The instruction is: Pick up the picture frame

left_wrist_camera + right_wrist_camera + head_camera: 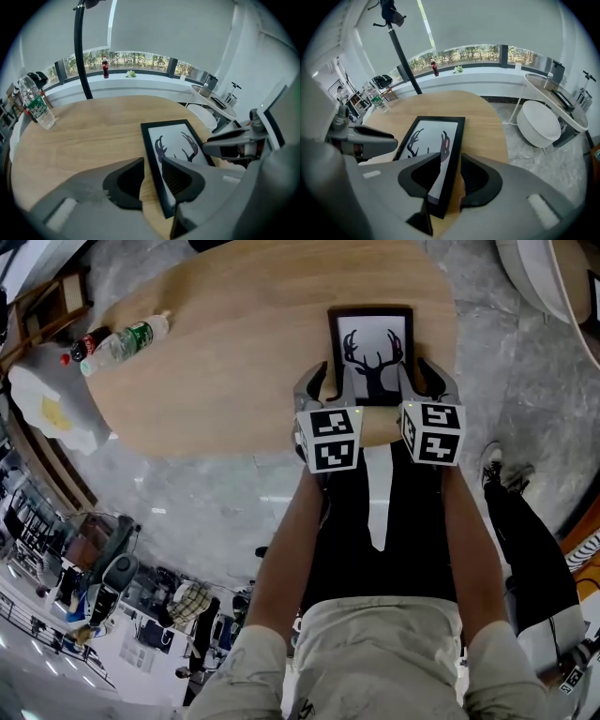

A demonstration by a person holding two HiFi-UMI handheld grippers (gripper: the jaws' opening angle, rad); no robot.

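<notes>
- The left gripper (326,388) and right gripper (424,381) each carry a cube of black-and-white square markers. These are patterns, not words.
- The frame (370,354) lies flat near the table's (234,362) near edge. It shows a black antlered deer on white, with no caption.
- In the left gripper view, the left gripper (152,176) has its jaws wide apart, straddling the left border of the frame (178,150). One jaw is over bare wood and the other over the picture, and the pads grip nothing.
- In the right gripper view, the right gripper (451,171) is just as wide open. The right border of the frame (426,140) sits between its jaws, unpinched.
- Only the head view shows both grippers flanking the frame at once.
- At the far left edge lie a clear bottle (127,341) with a green label and a dark bottle (86,343) with a red cap. Their print is too small to read.
- Only the gripper views reach the window sill, where a small red bottle (105,66) stands. The right gripper view also shows a white stool (540,123).
</notes>
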